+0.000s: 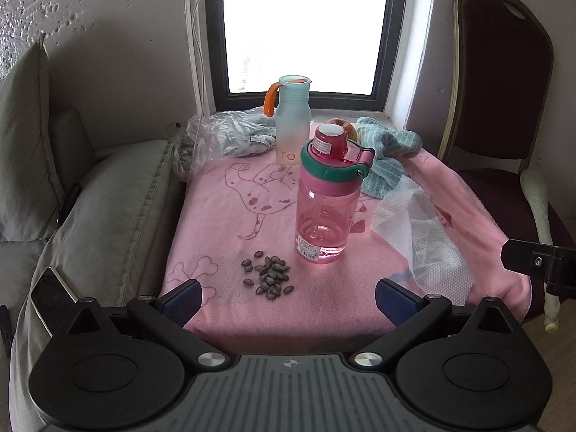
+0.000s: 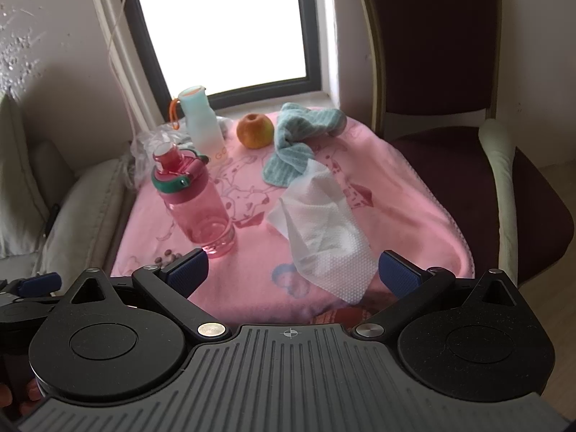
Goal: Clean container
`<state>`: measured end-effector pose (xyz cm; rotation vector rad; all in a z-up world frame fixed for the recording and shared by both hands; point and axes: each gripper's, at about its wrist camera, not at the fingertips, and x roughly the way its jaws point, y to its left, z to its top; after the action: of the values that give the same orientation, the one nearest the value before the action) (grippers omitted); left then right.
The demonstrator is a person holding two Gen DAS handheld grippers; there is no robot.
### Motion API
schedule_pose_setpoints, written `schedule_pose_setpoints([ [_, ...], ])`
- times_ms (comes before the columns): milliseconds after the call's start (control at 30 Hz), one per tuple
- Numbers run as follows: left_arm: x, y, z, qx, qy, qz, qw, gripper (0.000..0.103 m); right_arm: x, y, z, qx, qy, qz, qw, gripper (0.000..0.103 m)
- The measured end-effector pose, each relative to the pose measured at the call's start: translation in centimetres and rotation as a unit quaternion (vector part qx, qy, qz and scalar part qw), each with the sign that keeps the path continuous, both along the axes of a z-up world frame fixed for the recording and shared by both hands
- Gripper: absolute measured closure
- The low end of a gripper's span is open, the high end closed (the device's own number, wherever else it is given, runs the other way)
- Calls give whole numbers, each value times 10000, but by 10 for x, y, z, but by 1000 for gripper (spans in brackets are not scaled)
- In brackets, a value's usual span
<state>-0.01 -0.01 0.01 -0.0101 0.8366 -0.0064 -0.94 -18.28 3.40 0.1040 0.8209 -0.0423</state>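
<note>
Across the middle of both views I see a soft pink blanket [image 1: 223, 216], fleecy, printed with spotted dogs and bones. On it, centre of the left view, the pink bottle [image 1: 325, 208] stands upright: clear hard plastic, a smooth cylinder, green collar, lid on. That is the container, I judge. To its right lies a white wipe [image 2: 324, 230], thin, dimpled and crumpled, lower centre in the right view. Behind it a ribbed teal cloth [image 2: 302, 136] is bunched, with a frosted bottle [image 1: 292, 122] at upper centre. At lower centre of the left view sits a small heap of striped seeds [image 1: 268, 275].

My left gripper [image 1: 286, 302] is spread wide and holds nothing; my right gripper [image 2: 293, 273] likewise, with the wipe's near end between its pads but not pinched.

This fits either a wipe-down about to happen or one finished with the wipe laid down. I cannot see whether the bottle is dirty.
</note>
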Motion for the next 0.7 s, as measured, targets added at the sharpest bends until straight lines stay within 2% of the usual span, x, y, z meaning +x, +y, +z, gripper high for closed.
schedule_pose_setpoints([
  [333, -1, -1, 1, -24, -54, -103, 9999, 1, 5, -2, 3, -28, 21, -15, 10000, 0],
  [433, -1, -1, 1, -63, -75, -144, 9998, 1, -1, -13, -5, 10, -33, 47, 10000, 0],
  [700, -1, 0, 0, -74, -61, -147, 9998, 1, -1, 3, -4, -22, -33, 56, 10000, 0],
])
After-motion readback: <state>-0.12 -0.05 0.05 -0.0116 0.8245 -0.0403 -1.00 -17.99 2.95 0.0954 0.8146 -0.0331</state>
